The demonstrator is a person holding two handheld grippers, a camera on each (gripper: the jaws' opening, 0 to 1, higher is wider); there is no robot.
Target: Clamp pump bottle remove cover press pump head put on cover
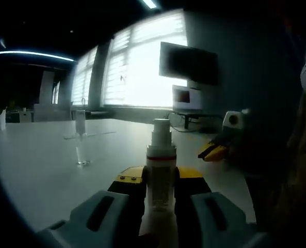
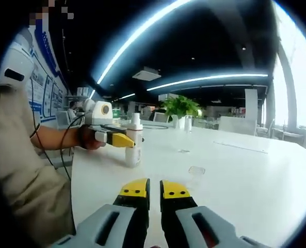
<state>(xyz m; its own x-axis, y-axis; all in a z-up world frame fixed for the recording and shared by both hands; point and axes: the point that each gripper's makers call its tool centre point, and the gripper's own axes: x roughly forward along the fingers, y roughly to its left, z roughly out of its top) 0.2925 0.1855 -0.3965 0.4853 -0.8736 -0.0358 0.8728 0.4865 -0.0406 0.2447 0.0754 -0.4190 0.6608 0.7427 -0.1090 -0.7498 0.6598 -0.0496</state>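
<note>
- Office windows glaring behind a white table point(image 1: 34, 170)
- left gripper point(image 1: 160, 182) clamping the pump bottle point(image 1: 159, 165) upright on it, pump head point(image 1: 161, 129) exposed
- right gripper point(image 2: 154, 191) idling, jaws nearly together, holding nothing
- clear cover point(image 1: 80, 123) standing well apart; pressing off-centre risks tipping the bottle

No lettering can be read anywhere: the wall posters point(image 2: 42, 85) at the upper left of the right gripper view are too blurred to make out.
</note>
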